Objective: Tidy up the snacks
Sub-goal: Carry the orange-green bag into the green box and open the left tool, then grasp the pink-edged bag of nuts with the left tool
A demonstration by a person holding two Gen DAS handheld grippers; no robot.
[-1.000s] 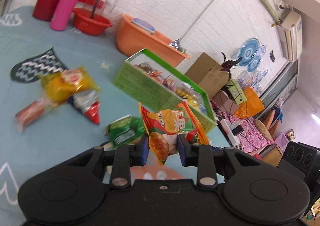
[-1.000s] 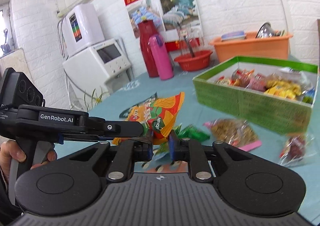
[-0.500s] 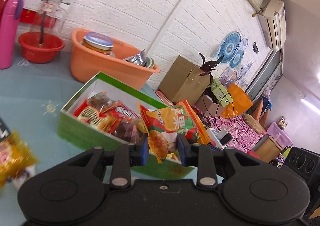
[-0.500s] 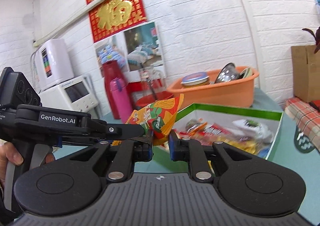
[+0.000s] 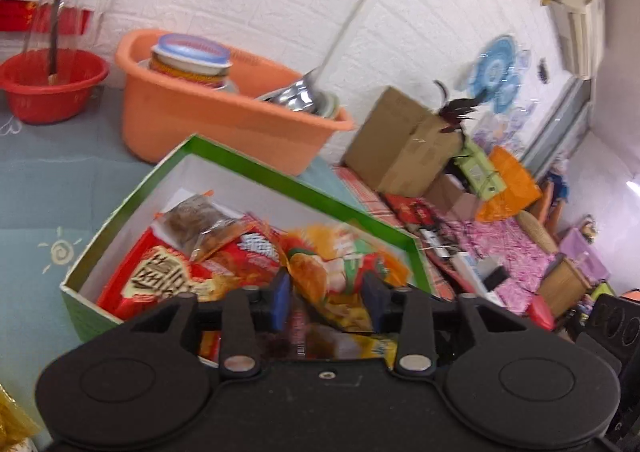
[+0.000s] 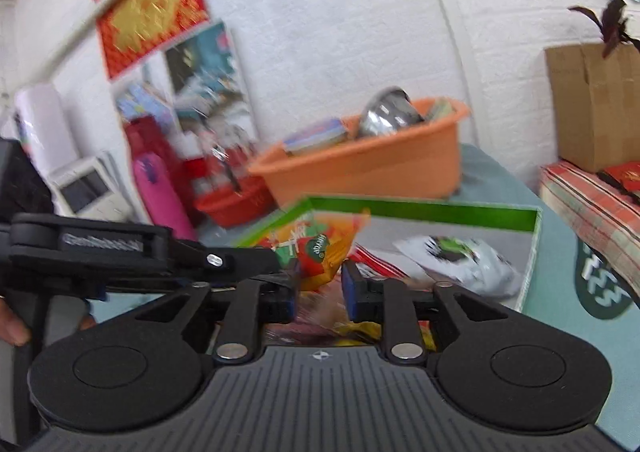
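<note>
An orange snack bag (image 5: 336, 264) hangs blurred over the open green box (image 5: 280, 171), just above the packs inside it. My left gripper (image 5: 325, 300) has its jaws opening; the bag sits between the blue pads with gaps showing. In the right wrist view the same bag (image 6: 320, 252) sits above and between the pads of my right gripper (image 6: 319, 290), whose jaws are opening too. My left gripper (image 6: 256, 262) reaches in from the left, its tip at the bag. The box's green rim (image 6: 420, 207) lies right behind.
Red snack packs (image 5: 168, 280) and a white bag (image 6: 460, 260) fill the box. An orange basin (image 5: 224, 119) and a red bowl (image 5: 48, 87) stand behind it by the wall. A pink flask (image 6: 160, 195) is at the left. A cardboard box (image 5: 400, 143) stands beyond the table's right edge.
Both grippers carried the orange bag from the table's middle to over the green box. Their jaws, shut on the bag before, have parted, and the bag has sunk toward the packs.
</note>
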